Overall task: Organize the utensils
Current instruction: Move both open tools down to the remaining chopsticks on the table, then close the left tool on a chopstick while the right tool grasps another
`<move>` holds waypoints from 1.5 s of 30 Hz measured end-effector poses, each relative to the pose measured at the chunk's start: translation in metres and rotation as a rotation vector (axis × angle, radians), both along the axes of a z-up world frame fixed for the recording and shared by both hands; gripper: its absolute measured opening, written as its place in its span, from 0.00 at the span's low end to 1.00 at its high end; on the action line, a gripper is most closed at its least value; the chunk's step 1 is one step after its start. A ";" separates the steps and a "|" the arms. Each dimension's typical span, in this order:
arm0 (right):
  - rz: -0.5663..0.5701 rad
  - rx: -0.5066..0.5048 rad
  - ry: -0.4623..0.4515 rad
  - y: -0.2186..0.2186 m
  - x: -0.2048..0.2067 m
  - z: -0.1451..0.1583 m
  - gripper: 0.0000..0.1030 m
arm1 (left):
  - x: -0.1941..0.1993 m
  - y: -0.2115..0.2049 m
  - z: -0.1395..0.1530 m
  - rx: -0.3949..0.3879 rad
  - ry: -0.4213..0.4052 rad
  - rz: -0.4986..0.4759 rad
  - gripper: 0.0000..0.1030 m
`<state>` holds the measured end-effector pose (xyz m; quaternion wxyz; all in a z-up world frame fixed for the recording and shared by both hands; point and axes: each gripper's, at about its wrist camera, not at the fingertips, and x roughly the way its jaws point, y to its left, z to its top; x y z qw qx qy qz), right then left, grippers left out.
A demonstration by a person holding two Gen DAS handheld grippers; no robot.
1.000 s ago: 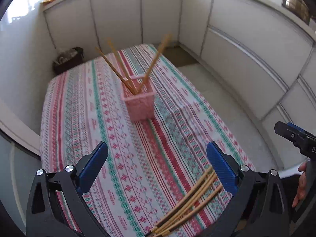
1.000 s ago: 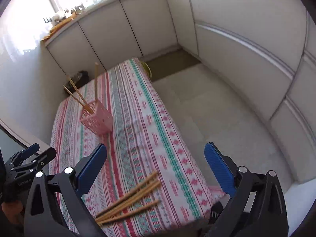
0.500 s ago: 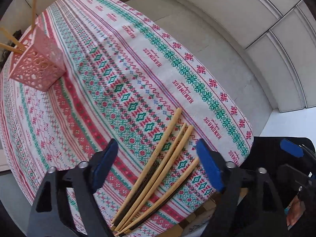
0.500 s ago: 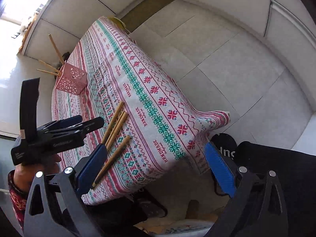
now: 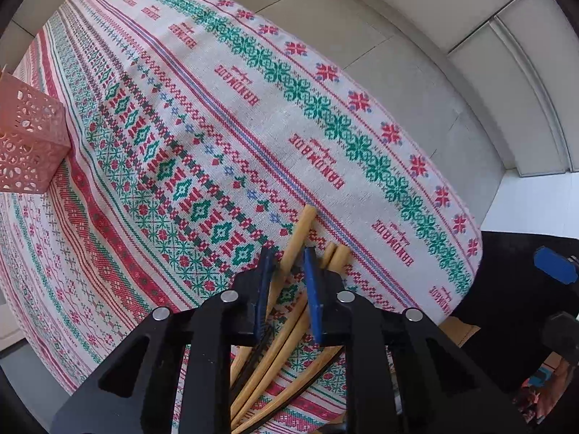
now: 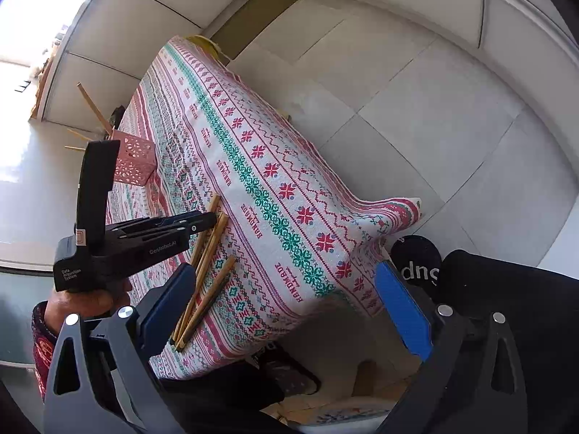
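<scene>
Beneath both sets of jaws, a counter (image 5: pixel 224 115) draped in a patterned cloth of red and green bands, one corner hanging down ahead of the right jaws over a pale tiled floor (image 6: pixel 416 108). Far ahead of the left jaws and off to their left, standing on the cloth, a pink perforated holder (image 5: pixel 25 144); in the right wrist view, several chopsticks leaning out of its top (image 6: pixel 92 108). Directly under and between the left jaws, near the cloth's close edge, a loose bunch of bamboo chopsticks (image 5: pixel 336 256) lying roughly along the pointing line of the left gripper (image 5: pixel 287 264). Jaws of that gripper just drawn in, narrow now, blue pads flanking a single chopstick (image 5: pixel 298 231) whose tip pokes out past them; two more tips just to the right of the right pad, outside the grasp. Cannot tell for certain whether the pads press the stick or merely bracket it, though the gap looks no wider than the stick. Seen from the right wrist, the same gripper tilted tip-down onto the bunch (image 6: pixel 206 253), held by a hand (image 6: pixel 87 296) in a red patterned sleeve. Right gripper (image 6: pixel 289 300) released, jaws spread wide, nothing between them, poised off the near edge of the counter with the bunch just ahead of its left pad.
</scene>
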<state>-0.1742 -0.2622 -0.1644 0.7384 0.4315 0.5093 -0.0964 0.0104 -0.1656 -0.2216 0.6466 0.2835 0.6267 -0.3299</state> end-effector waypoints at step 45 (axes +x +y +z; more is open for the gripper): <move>-0.010 -0.080 0.126 0.089 0.132 -0.032 0.07 | 0.064 0.171 0.030 -0.328 -0.102 0.339 0.33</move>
